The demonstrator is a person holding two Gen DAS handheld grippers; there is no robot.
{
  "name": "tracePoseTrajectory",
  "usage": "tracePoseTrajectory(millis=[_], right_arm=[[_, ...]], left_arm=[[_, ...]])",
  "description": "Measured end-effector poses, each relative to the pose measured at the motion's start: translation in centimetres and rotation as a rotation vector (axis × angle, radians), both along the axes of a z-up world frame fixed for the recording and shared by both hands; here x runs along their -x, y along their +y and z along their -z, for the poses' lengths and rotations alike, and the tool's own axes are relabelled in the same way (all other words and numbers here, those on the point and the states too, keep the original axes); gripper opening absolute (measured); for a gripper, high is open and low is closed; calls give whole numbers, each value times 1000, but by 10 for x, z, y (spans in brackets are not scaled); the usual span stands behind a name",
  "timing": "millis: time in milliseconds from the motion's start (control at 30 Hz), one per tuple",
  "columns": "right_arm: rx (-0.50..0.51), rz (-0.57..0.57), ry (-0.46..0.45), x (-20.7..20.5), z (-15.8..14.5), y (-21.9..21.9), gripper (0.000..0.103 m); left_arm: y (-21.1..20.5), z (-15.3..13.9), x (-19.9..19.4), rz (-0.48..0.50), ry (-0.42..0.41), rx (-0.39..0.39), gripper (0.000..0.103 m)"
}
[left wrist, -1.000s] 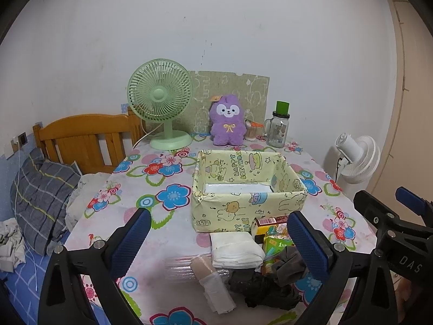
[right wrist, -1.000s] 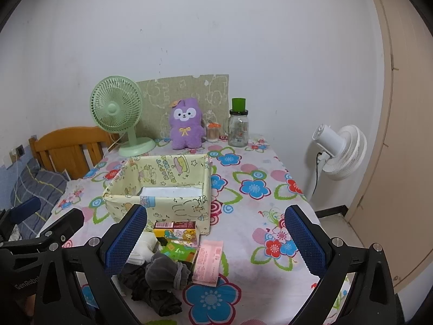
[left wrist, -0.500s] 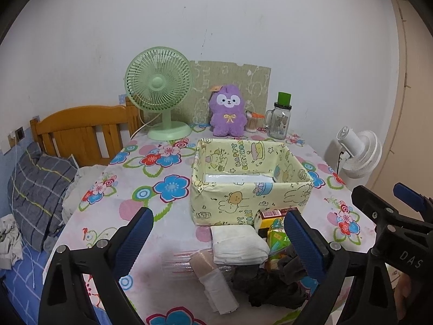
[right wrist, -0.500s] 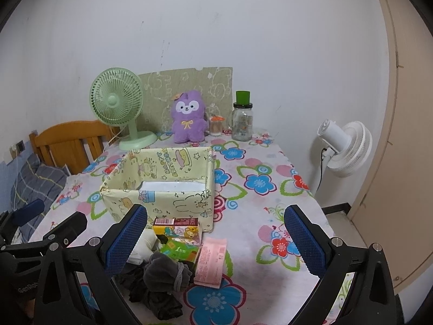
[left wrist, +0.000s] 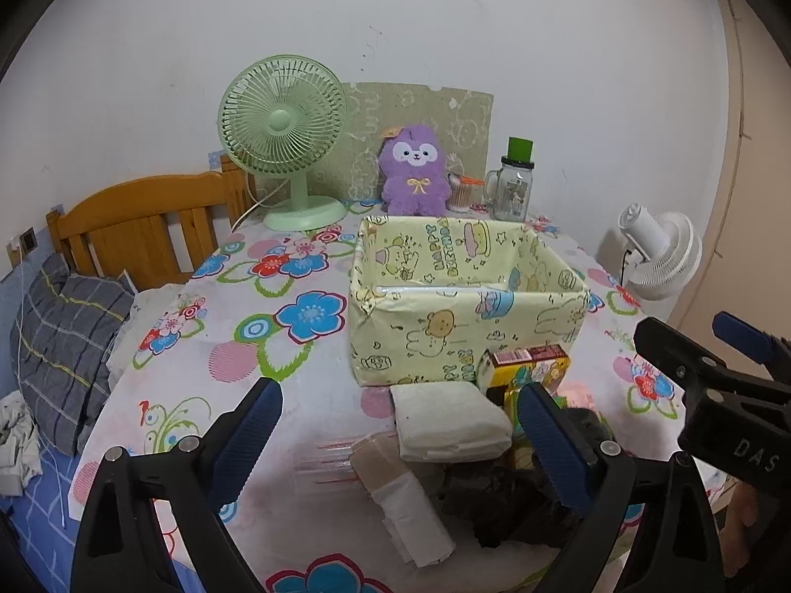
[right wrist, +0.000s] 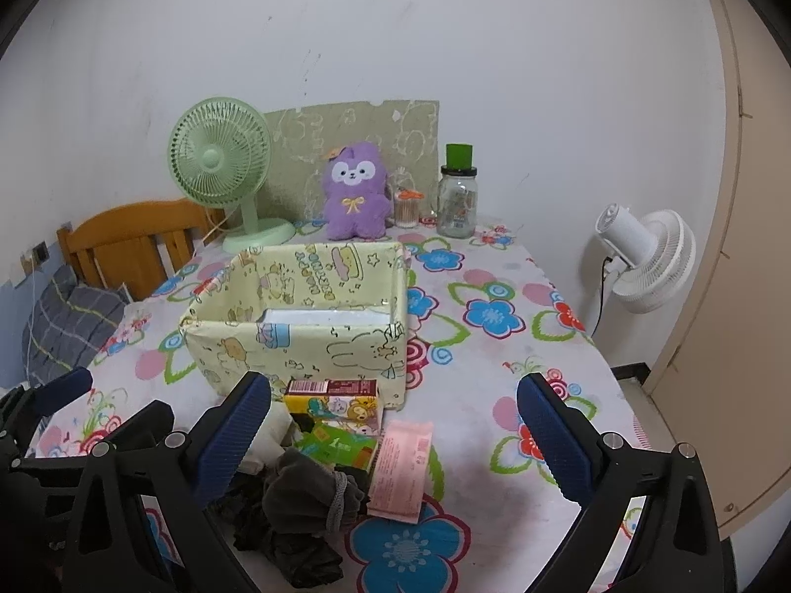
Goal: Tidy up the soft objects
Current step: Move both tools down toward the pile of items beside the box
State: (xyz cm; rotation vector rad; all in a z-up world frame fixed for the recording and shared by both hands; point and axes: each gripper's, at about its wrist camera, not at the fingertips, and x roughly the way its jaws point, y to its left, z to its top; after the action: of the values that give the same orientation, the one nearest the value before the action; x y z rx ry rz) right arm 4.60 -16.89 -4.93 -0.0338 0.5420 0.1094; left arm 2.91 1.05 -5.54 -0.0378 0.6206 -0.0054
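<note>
Both the left gripper (left wrist: pixel 400 440) and the right gripper (right wrist: pixel 395 430) hover with jaws spread wide, gripping nothing. Between the left jaws lies a folded white cloth (left wrist: pixel 452 422), dark socks (left wrist: pixel 509 509) just below it on the flowered surface (left wrist: pixel 277 356). The gray sock bundle (right wrist: pixel 309 496) sits by the right gripper's left jaw. Beyond stands the yellow box (right wrist: pixel 301 316), then the purple plush (right wrist: pixel 353 192).
</note>
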Motion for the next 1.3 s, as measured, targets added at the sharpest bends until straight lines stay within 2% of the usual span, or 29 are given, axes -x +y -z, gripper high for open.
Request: tracePoseTrajectory(millis=[500, 767, 933, 1300], right_arm=[[-10, -29, 34, -5, 20, 10, 99], [-14, -51, 58, -7, 31, 16, 99], [-12, -69, 82, -9, 40, 23, 99], [-12, -92, 138, -14, 57, 32, 96]], left_arm=[[1, 30, -7, 17, 78, 23, 96], [3, 38, -8, 16, 91, 34, 96], [5, 48, -13, 14, 129, 45, 88], [5, 62, -15, 13, 161, 41, 86]])
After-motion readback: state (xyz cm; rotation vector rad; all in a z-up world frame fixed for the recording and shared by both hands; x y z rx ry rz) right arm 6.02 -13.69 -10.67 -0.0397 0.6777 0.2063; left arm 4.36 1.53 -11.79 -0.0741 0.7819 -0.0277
